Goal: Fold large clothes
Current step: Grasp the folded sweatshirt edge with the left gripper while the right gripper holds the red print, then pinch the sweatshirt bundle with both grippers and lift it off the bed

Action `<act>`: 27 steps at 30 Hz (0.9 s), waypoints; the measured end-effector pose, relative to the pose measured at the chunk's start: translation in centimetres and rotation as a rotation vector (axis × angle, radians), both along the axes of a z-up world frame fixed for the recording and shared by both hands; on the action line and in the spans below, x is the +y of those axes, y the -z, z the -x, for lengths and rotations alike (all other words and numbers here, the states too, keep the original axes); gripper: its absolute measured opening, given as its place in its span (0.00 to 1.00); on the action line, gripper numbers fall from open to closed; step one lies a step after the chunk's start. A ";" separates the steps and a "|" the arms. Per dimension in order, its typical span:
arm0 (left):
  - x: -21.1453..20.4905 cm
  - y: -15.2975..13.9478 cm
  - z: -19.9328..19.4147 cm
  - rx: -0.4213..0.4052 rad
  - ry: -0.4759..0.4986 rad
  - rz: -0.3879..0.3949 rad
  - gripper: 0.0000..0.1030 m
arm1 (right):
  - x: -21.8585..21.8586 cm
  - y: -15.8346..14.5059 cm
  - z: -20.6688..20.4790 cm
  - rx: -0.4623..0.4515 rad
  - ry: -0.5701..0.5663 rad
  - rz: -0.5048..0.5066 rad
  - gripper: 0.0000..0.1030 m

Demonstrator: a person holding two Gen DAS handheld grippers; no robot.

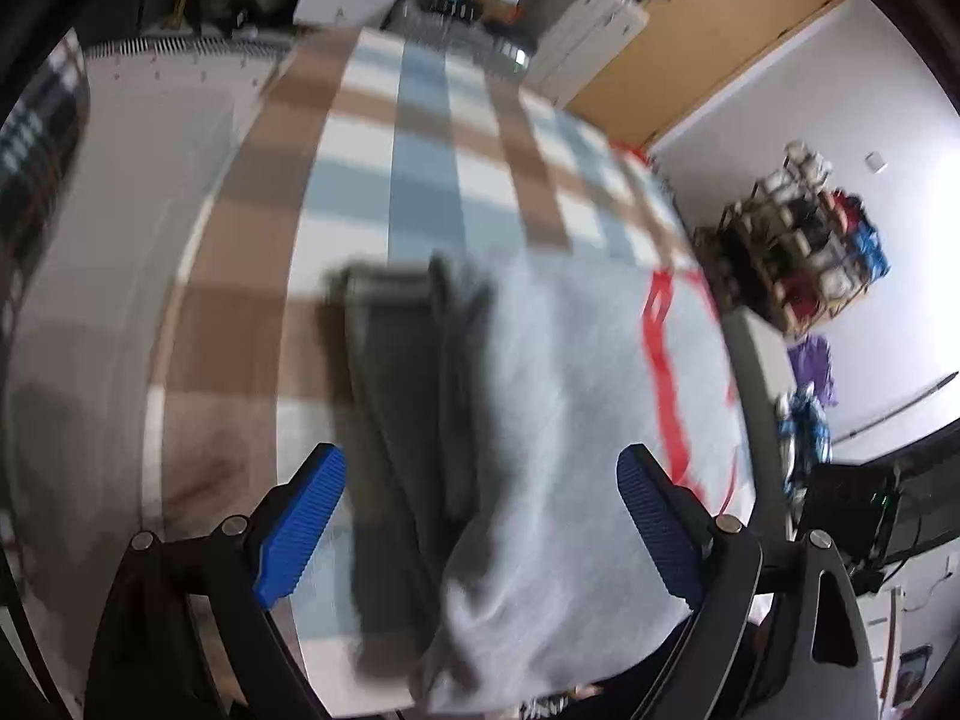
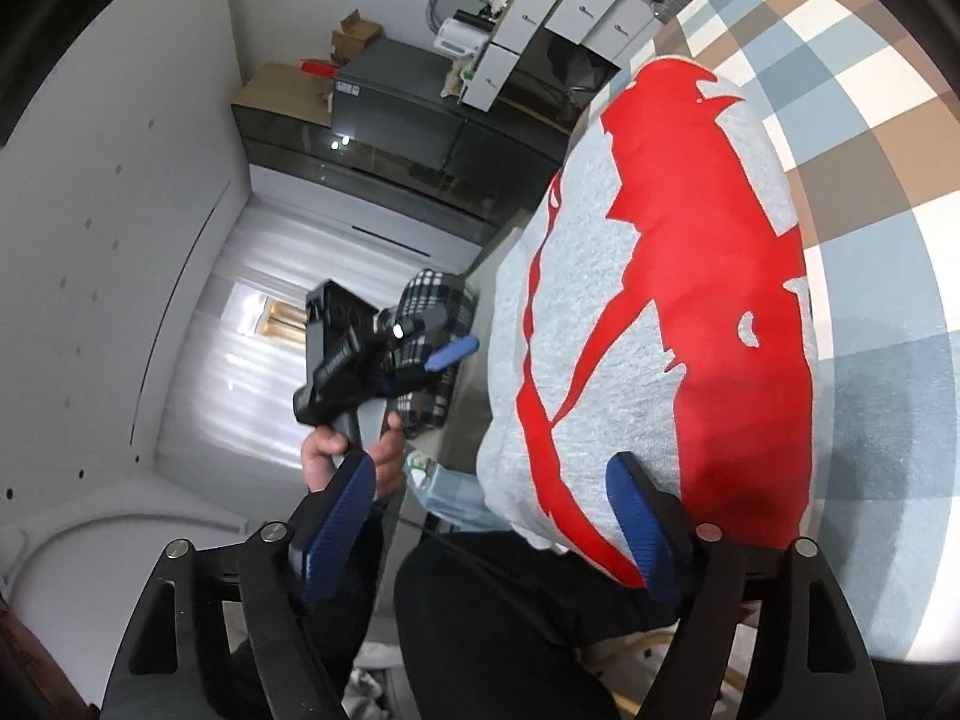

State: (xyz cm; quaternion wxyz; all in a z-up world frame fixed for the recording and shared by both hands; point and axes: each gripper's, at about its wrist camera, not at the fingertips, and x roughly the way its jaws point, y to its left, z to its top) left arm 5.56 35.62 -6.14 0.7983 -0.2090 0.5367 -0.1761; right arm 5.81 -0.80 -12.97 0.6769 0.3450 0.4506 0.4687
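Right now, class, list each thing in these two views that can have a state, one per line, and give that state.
Left gripper: open, holding nothing, above the sweatshirt.
Right gripper: open, holding nothing, at the sweatshirt's near edge.
Grey sweatshirt: lying folded on the bed, red print facing up.
Dark folded garment: lying on the bed, partly under the sweatshirt; blurred.
Checked blanket: spread flat over the bed.
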 end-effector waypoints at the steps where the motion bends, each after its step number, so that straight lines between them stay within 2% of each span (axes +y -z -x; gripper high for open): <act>1: -0.3 0.7 0.0 0.027 0.012 0.001 0.87 | 0.0 0.1 -0.1 0.002 0.008 -0.004 0.80; 5: -1.9 3.4 0.0 0.108 0.028 -0.049 0.87 | -0.5 0.2 -0.1 0.005 0.042 -0.032 0.80; 8: -2.7 4.7 0.2 0.144 0.049 -0.025 0.87 | -1.3 -0.1 0.0 -0.020 0.069 -0.034 0.83; 10: -2.7 5.2 0.0 0.159 0.050 0.003 0.87 | -1.8 -0.4 0.1 -0.039 0.094 -0.045 0.88; 13: -2.1 5.4 -0.1 0.165 0.051 0.073 0.89 | -2.8 -0.7 0.1 -0.058 0.150 -0.014 1.00; 19: -1.3 5.9 -0.3 0.161 0.117 0.205 0.88 | -3.2 0.0 -1.8 -0.065 0.204 0.128 1.00; 23: 0.4 6.7 -0.9 0.196 0.113 0.371 0.88 | -1.2 2.4 -5.4 0.034 0.113 0.260 1.00; 25: 1.2 7.2 -1.1 0.208 0.099 0.424 0.85 | -0.5 3.5 -7.2 0.093 0.055 0.265 1.00; 27: 1.6 7.4 -1.2 0.207 0.099 0.432 0.79 | -0.3 4.5 -8.6 0.145 0.021 0.240 1.00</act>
